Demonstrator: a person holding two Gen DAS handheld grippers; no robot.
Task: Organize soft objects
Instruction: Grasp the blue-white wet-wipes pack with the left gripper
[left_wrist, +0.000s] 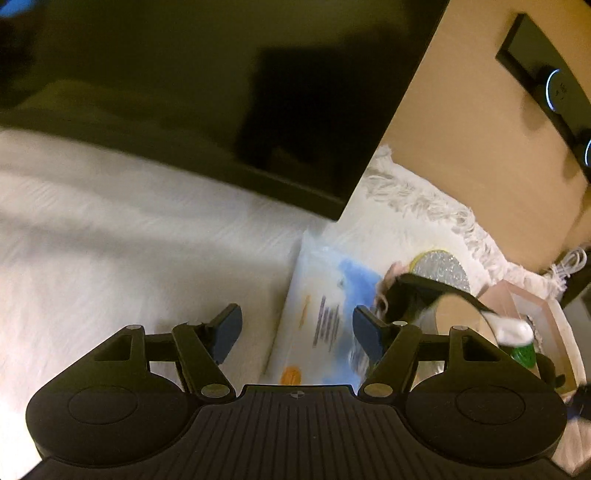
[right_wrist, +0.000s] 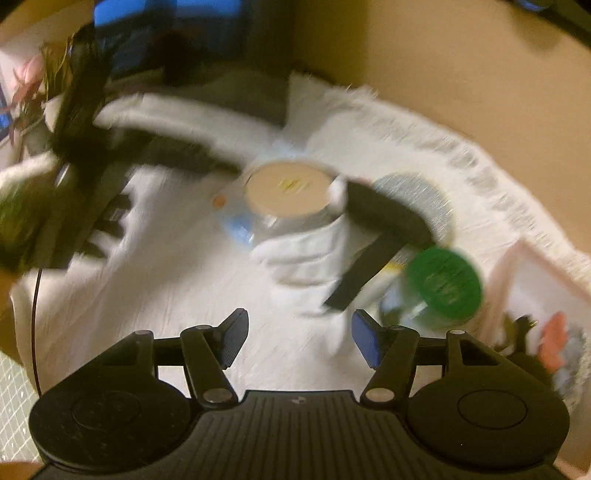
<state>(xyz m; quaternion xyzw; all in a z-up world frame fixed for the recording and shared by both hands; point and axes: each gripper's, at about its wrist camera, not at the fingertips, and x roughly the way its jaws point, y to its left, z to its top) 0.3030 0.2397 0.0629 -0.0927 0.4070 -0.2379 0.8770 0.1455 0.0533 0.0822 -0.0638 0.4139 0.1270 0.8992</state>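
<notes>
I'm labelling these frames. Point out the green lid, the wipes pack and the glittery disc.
green lid (right_wrist: 445, 284): right wrist view, top face.
wipes pack (left_wrist: 325, 295): left wrist view, printed front.
glittery disc (left_wrist: 441, 267): left wrist view, sparkly top.

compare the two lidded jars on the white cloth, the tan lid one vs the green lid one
The tan-lidded jar has a wide, pale, plain-looking top; the green-lidded jar has a bright green top and lies nearer the right gripper. The tan one stands mid-cloth; the green one sits by the pink tray. Both appear clear-bodied, with round lids, on the white fringed cloth.
</notes>
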